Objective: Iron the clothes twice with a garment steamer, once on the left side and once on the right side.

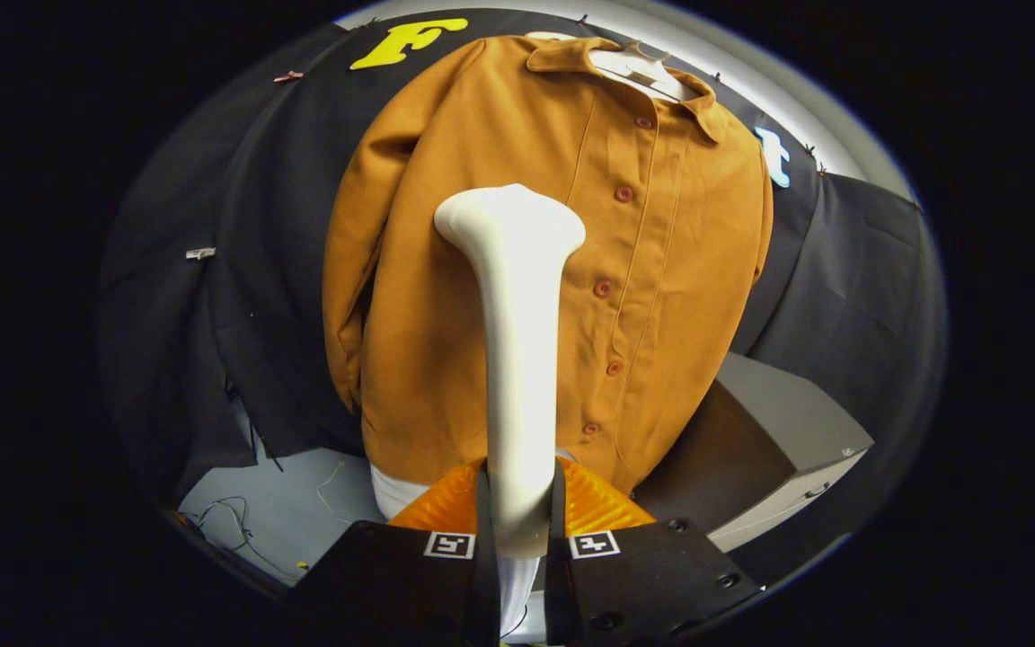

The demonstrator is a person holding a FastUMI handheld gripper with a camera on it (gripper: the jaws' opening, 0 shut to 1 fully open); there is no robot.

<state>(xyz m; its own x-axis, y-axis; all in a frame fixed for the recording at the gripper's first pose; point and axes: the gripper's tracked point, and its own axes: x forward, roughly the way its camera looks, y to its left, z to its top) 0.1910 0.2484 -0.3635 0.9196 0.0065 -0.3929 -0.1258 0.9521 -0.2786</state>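
A brown button-up shirt (482, 296) hangs on a white hanger (639, 67) against the black cloth wall. My gripper (518, 503) is shut on the white garment steamer (517, 359), both fingers pressing on its handle. The steamer rises straight ahead of the fingers. Its wide head (510, 220) faces the shirt's chest, on the panel left of the row of reddish buttons (603, 288). Whether the head touches the cloth I cannot tell. The steamer hides part of the shirt's middle.
A grey table (782, 431) with a drawer front stands low to the right of the shirt. A pale floor (284, 508) with thin loose cables lies low to the left. Something white (396, 494) shows just under the shirt's hem.
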